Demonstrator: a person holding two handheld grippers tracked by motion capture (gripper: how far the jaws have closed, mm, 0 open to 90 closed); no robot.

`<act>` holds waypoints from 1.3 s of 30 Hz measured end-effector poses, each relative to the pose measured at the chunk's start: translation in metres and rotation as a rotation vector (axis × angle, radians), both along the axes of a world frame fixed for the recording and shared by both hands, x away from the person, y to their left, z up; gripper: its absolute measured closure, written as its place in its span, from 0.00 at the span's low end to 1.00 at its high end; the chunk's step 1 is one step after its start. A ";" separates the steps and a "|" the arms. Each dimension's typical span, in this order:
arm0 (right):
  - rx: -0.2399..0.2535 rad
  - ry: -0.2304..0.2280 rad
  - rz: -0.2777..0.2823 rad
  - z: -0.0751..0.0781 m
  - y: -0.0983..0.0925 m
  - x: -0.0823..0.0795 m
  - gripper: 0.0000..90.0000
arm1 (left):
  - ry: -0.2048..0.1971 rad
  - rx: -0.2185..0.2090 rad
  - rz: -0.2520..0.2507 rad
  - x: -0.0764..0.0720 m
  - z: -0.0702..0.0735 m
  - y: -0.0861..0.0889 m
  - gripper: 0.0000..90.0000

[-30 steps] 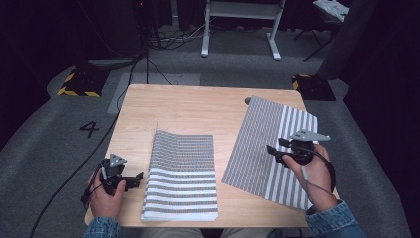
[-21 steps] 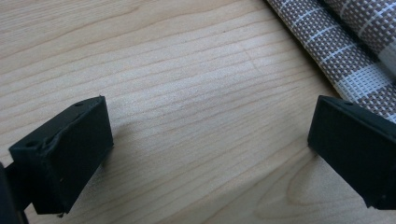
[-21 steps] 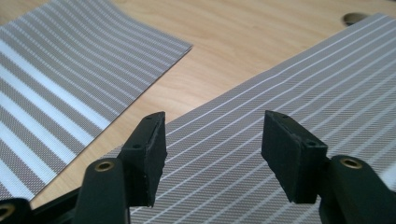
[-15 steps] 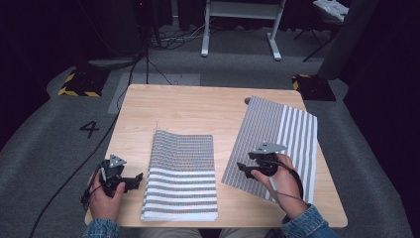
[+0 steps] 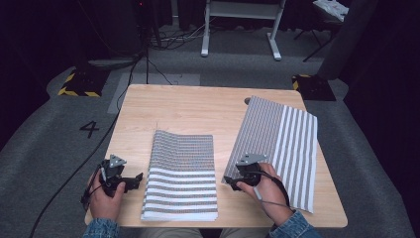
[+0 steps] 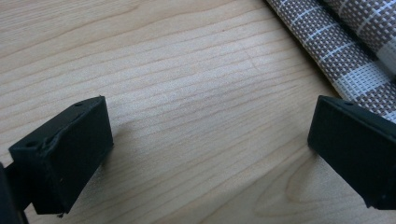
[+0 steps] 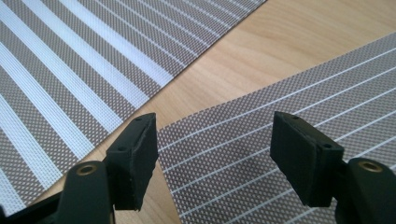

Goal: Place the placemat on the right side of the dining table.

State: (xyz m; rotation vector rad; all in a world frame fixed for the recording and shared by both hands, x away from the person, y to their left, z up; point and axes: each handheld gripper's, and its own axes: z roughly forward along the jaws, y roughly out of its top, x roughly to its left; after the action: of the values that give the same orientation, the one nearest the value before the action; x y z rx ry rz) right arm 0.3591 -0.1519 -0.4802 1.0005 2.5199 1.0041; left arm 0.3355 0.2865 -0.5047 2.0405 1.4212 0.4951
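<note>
Moved since the earlier frames: right gripper (image 5: 233,181), carried from the middle of the flat placemat down and leftward to that mat's near left corner; jaws have just been opening, now spread wide with the corner between them, pads not pressing on it.

Left gripper (image 5: 134,179): position unchanged, low over bare wood at the table's near left, jaws spread, nothing between them; the folded mat's edge lies just beside its right jaw in the left gripper view.

Flat striped placemat (image 5: 282,144): right half of the table (image 5: 188,106), lying at a slant, its far right and near right corners reaching past the table's right edge.

Folded striped placemat (image 5: 183,176): centre-near, squared to the front edge, its near edge almost at the table's rim.

Gap: a wedge of bare wood (image 7: 261,56) separates the two mats, narrowing toward the right gripper.

Open room: far half of the tabletop bare; a bare strip along the left side.
</note>
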 end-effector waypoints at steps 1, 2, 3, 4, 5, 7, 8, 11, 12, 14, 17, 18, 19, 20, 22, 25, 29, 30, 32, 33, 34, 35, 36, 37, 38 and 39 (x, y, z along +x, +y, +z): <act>-0.004 0.002 0.002 -0.003 0.001 0.000 0.36 | -0.001 0.000 0.001 0.000 0.000 0.000 0.00; -0.016 0.008 0.002 -0.007 0.003 0.000 0.35 | -0.001 0.000 0.001 0.000 0.000 0.000 0.00; -0.016 0.008 0.002 -0.007 0.003 0.000 0.35 | -0.001 0.000 0.001 0.000 0.000 0.000 0.00; -0.023 0.009 -0.001 -0.010 0.004 0.000 0.35 | 0.000 0.000 0.000 0.000 0.000 0.000 0.00; -0.029 0.001 -0.001 -0.012 0.005 0.000 0.31 | 0.000 0.000 0.000 0.000 0.000 0.000 0.00; -0.030 -0.018 -0.005 -0.014 0.007 -0.002 0.29 | 0.000 0.000 0.000 0.000 0.000 0.000 0.00; -0.022 -0.029 -0.008 -0.015 0.008 -0.002 0.27 | 0.000 -0.001 0.000 0.000 0.000 0.000 0.00; 0.009 -0.061 -0.038 -0.020 0.010 -0.006 0.26 | 0.000 -0.001 0.000 0.000 0.000 0.000 0.00; 0.014 -0.061 -0.040 -0.020 0.009 -0.005 0.31 | 0.000 -0.001 0.000 0.000 0.000 0.000 0.00; 0.009 -0.063 -0.041 -0.018 0.006 -0.004 0.47 | 0.000 -0.001 0.000 0.000 0.000 0.000 0.00; 0.004 -0.068 -0.040 -0.015 0.001 0.000 0.65 | 0.000 -0.001 0.000 0.000 0.000 0.000 0.00; -0.026 -0.081 -0.023 -0.013 -0.004 0.003 0.86 | 0.000 -0.001 0.000 0.000 0.000 0.000 0.00; -0.045 -0.084 -0.017 -0.011 -0.006 0.004 0.90 | 0.000 -0.001 0.000 0.000 0.000 0.000 0.00; -0.053 -0.084 -0.008 -0.009 -0.008 0.004 0.92 | 0.000 0.000 0.000 0.000 0.000 0.000 0.00; -0.056 -0.080 0.001 -0.008 -0.010 0.003 0.93 | 0.000 0.000 0.000 0.000 0.000 0.000 0.00; -0.034 -0.078 0.017 -0.003 -0.018 -0.004 0.94 | 0.002 0.000 0.000 0.000 0.000 0.000 0.00; -0.001 -0.061 0.042 0.002 -0.032 -0.019 0.94 | -0.001 -0.006 0.001 0.001 0.000 -0.001 0.00; 0.004 -0.056 0.045 0.003 -0.036 -0.022 0.94 | -0.002 -0.005 0.002 0.002 0.000 -0.001 0.00; 0.005 -0.047 0.052 0.003 -0.048 -0.031 0.93 | -0.002 -0.002 0.007 0.002 0.000 -0.001 0.00; 0.006 -0.040 0.055 0.002 -0.051 -0.033 0.93 | -0.002 -0.002 0.007 0.002 0.000 -0.001 0.00; 0.006 -0.040 0.055 0.002 -0.051 -0.033 0.93 | -0.002 -0.002 0.007 0.002 0.000 -0.001 0.00; 0.006 -0.034 0.056 0.002 -0.054 -0.035 0.93 | -0.002 -0.002 0.007 0.002 0.000 -0.001 0.00; 0.001 -0.029 0.066 0.001 -0.063 -0.039 0.93 | -0.002 -0.001 0.007 0.002 0.000 -0.001 0.00; 0.001 -0.029 0.066 0.001 -0.063 -0.039 0.93 | -0.002 -0.001 0.007 0.002 0.000 -0.001 0.00; -0.003 -0.024 0.076 0.001 -0.071 -0.042 0.93 | -0.002 -0.001 0.007 0.002 0.000 -0.001 0.00; -0.003 -0.024 0.076 0.001 -0.071 -0.042 0.93 | -0.002 -0.001 0.007 0.002 0.000 -0.001 0.00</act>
State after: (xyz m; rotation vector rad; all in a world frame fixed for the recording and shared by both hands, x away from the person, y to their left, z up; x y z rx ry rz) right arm 0.3170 -0.2226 -0.4794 0.8928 2.5568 1.0267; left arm 0.3375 0.2852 -0.5048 2.0337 1.4277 0.4992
